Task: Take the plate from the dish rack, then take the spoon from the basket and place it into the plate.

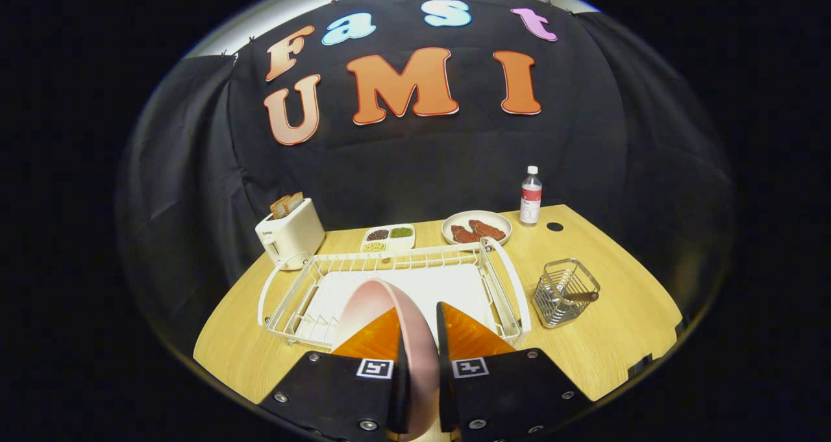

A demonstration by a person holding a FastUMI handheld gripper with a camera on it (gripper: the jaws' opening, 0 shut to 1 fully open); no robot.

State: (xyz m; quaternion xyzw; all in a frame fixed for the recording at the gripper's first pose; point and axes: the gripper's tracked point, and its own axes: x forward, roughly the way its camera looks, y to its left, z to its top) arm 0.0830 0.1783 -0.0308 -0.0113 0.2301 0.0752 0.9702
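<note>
A: What is the gripper (419,357) doing?

B: Its two fingers (380,338) are squeezed close together. They pinch the rim of a round pink plate (383,306), one finger on each side. The plate stands on its edge between them.

A: Where is the plate?

B: It is at the near end of the white wire dish rack (389,286), and it sticks up over the rack's white tray. I cannot tell if its bottom edge touches the rack.

A: And the spoon?

B: Look right of the rack. There is a small square basket made of silver wire (566,291) on the light wooden table (623,312). A spoon with a dark brown handle (574,295) leans inside it, and the handle pokes out to the right.

A: What else is on the table?

B: At the far left sits a white toaster (290,234) with brown bread slices (286,204) in the top. Beyond the rack is a white dish with three little sections (388,237), holding dark, green and pale bits. Right of it is a round pale bowl (476,226) with reddish brown pieces in it. A clear bottle with a white cap and a red label (530,196) stands far right, beside a small black hole in the table (554,226).
</note>
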